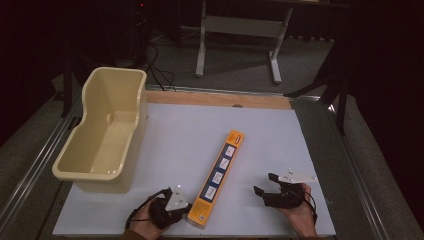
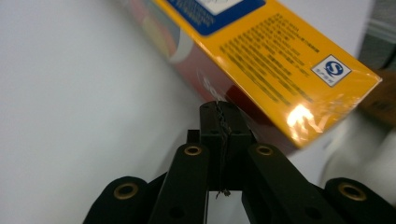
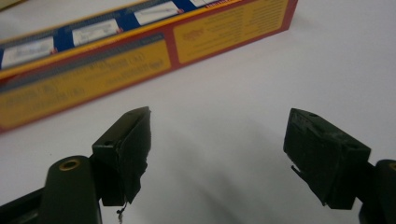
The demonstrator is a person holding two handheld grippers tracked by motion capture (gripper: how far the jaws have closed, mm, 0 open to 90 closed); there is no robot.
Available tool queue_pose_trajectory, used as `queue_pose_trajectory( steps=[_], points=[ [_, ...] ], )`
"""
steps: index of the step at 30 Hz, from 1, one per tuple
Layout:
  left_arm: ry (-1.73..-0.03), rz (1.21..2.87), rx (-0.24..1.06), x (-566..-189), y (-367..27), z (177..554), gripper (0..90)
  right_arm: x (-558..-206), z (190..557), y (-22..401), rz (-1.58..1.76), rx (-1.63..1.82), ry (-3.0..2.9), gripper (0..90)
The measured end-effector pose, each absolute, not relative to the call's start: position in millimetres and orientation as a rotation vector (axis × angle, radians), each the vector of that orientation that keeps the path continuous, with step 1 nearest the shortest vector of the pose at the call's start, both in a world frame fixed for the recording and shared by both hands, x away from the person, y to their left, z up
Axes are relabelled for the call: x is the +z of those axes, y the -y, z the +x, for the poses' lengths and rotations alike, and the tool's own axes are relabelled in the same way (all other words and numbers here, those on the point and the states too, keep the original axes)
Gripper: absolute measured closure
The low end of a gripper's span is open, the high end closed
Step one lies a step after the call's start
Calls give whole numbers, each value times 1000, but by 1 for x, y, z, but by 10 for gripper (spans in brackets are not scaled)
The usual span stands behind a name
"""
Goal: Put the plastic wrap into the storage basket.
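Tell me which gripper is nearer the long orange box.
Left. The left gripper sits shut right beside the orange box at its near end; the right gripper rests open, apart from it.

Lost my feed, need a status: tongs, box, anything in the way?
Left tongs shut, empty, at near end of orange box. Right tongs open, empty, beside it. Box flat on table. Cream tub far left, clear.

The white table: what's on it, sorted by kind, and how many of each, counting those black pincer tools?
Tubs: 1, the cream tub at the left.
Boxes: 1, the long orange box lying flat in the middle.
Grippers: 2, the left gripper shut by the box's near end, the right gripper open.
Total: 4 things on the table.
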State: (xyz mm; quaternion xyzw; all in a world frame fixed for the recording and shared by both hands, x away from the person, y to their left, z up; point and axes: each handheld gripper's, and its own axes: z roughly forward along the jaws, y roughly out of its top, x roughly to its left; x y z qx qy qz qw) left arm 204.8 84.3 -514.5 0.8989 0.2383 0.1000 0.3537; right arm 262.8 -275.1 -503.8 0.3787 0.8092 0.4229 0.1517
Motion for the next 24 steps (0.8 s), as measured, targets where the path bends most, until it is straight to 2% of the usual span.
queue_pose_trajectory(
  steps=[7,12,16,19,22,24],
  points=[
    [-477,2311,194,-518,-23,201,897,-501,262,278,1113,1261,-2297,223],
    [-462,2282,175,-523,12,206,897,-500,262,276,1128,1279,-2287,191],
    [-466,2264,161,-526,26,213,894,-499,262,274,1129,1295,-2283,175],
    [-493,2264,190,-526,22,215,844,-499,262,272,1132,1300,-2284,162],
    [-586,2239,258,-519,-8,220,771,-496,259,265,1142,1308,-2295,139],
    [-615,2224,283,-516,-18,221,653,-495,258,258,1140,1314,-2303,137]
  ],
)
